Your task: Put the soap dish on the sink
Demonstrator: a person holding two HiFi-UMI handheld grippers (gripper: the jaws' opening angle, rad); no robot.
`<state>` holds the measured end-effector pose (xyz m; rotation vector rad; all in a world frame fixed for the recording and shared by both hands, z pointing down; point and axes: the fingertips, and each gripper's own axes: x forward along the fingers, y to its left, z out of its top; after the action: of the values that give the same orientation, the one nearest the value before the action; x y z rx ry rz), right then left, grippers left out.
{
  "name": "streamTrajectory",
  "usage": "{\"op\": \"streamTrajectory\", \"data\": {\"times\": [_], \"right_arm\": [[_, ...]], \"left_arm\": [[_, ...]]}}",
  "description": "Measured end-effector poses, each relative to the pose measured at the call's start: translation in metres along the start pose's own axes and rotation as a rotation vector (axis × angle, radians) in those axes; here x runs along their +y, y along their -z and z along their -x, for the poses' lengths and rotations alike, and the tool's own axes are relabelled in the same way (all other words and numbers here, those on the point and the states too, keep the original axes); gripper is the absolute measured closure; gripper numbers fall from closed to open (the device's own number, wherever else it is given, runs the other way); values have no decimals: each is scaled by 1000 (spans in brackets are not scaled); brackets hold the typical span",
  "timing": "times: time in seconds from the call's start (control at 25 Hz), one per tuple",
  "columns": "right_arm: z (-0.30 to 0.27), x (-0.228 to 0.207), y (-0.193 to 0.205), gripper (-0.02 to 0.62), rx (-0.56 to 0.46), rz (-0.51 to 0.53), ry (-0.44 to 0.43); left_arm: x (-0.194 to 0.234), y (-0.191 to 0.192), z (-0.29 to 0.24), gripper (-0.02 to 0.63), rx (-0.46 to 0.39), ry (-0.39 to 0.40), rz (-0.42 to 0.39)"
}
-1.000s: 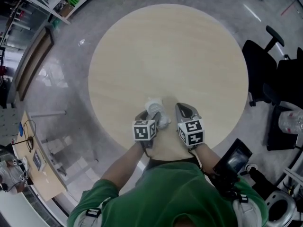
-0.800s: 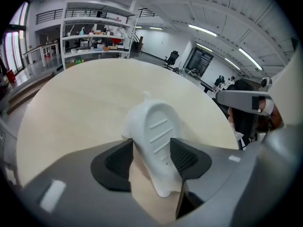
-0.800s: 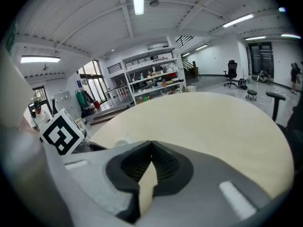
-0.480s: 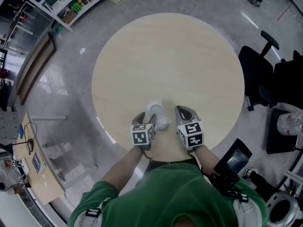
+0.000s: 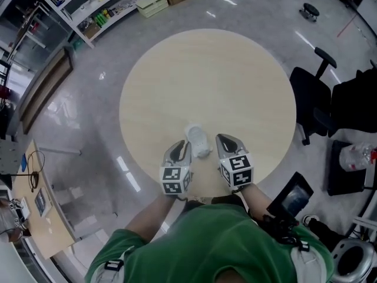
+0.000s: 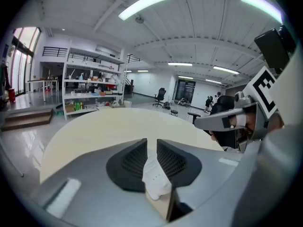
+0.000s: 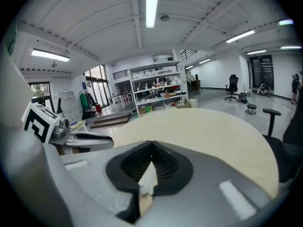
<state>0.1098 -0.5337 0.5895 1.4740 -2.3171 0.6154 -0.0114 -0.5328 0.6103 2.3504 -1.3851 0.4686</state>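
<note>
A small white soap dish point(image 5: 197, 141) lies on the round pale wooden table point(image 5: 206, 81), near its front edge, between my two grippers. My left gripper point(image 5: 179, 150) hangs just left of it, lifted off the table. Its jaws are closing to a narrow slit, and nothing is pressed between them. Through that slit in the left gripper view the soap dish point(image 6: 155, 176) shows below the left gripper point(image 6: 151, 150). My right gripper point(image 5: 226, 142) floats just right of the dish with its jaws together. In the right gripper view a sliver of the dish point(image 7: 147, 179) shows under the right gripper point(image 7: 151, 148).
No sink is in view. Black office chairs point(image 5: 321, 93) stand right of the table. Shelves with boxes point(image 5: 100, 10) run along the far left. A black device point(image 5: 291, 200) hangs at the person's right side. The floor around the table is glossy grey.
The left gripper has risen and drawn back off the soap dish, and its jaws have narrowed. The right gripper has lifted a little. The dish stays on the table.
</note>
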Motion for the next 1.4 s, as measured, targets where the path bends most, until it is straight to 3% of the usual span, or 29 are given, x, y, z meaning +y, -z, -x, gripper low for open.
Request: {"op": "streamTrajectory", "data": {"times": [0.28, 0.76, 1.2, 1.4], "right_arm": [[37, 22, -11, 592, -59, 43, 15], [90, 70, -31, 593, -176, 105, 15], [133, 102, -22, 594, -198, 129, 41], [149, 111, -20, 594, -213, 149, 9]], "left_arm": [[-18, -29, 43, 595, -147, 1, -23], [-47, -68, 113, 600, -327, 55, -43], [-61, -59, 155, 600, -359, 75, -45], [-75, -52, 168, 600, -352, 63, -49]]}}
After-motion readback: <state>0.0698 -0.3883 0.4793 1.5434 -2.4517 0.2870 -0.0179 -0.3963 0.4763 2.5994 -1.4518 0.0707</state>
